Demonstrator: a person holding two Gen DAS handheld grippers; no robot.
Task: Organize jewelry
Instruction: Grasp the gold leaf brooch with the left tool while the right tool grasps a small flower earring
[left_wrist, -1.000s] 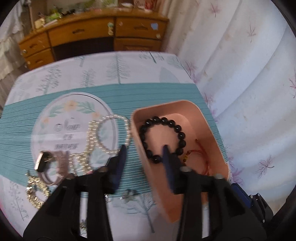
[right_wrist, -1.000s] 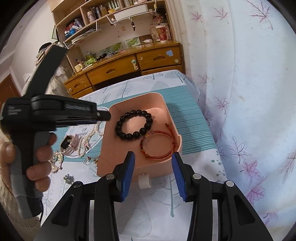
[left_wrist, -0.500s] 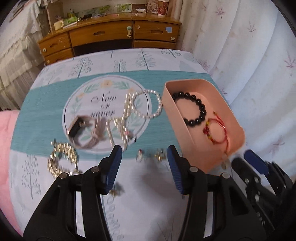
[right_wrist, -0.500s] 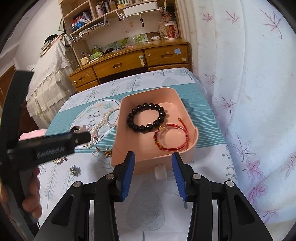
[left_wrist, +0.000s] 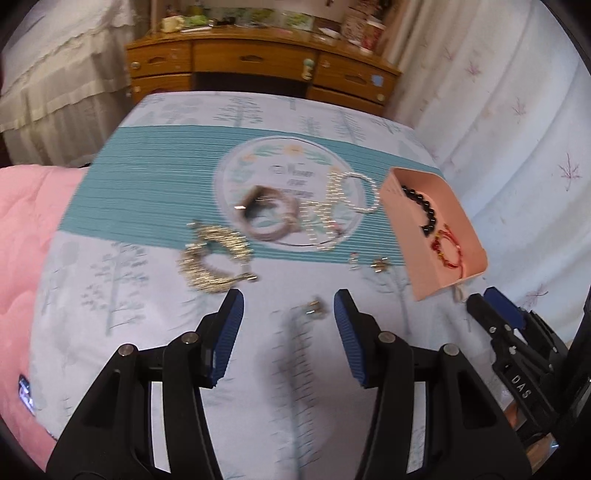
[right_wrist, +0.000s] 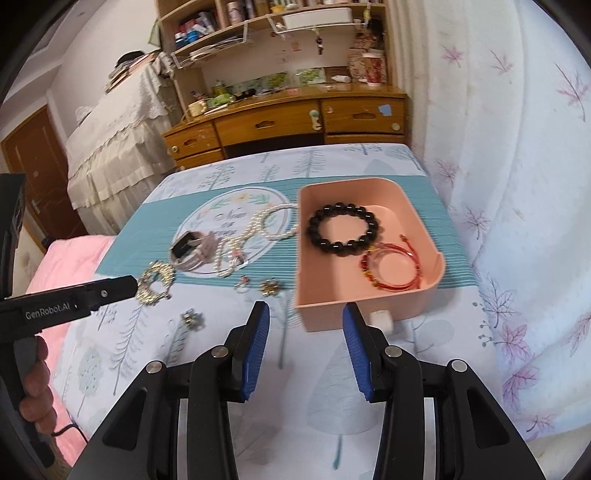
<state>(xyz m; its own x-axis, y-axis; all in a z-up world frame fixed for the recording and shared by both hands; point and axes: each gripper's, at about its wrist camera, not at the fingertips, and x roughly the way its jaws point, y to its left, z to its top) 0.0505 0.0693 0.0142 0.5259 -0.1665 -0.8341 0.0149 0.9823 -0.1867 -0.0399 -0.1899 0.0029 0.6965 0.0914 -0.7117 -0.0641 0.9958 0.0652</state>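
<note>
1. The small gold earring (left_wrist: 314, 309) lies on the bed cover (left_wrist: 122, 314), just ahead of my left gripper (left_wrist: 289, 319) and almost between its blue fingers (left_wrist: 232, 325); it sits a bit toward the right finger; I think this is the next piece to pick up.
2. My left hand is the nearer one by far; my right gripper (right_wrist: 305, 338) waits by the front wall of the pink box (right_wrist: 369, 308), and from there the earring (right_wrist: 192, 319) lies off to its left.
3. The earring is tiny, shiny and lumpy; I cannot tell which way its long side runs, because the left view is blurry.
4. The left jaws are parted with nothing in them; the right jaws are parted too, and hold nothing.
5. Farther out lie two more small earrings (right_wrist: 258, 286), a gold chain (right_wrist: 155, 282), a watch (right_wrist: 192, 251) and a pearl string (right_wrist: 255, 236), all loose on the cover.
6. The box already holds a black bead bracelet (right_wrist: 343, 229) and a red bracelet (right_wrist: 393, 267); it sits to the right of the loose pieces.
7. A piece that small may slip when pinched, so I would close slowly.
</note>
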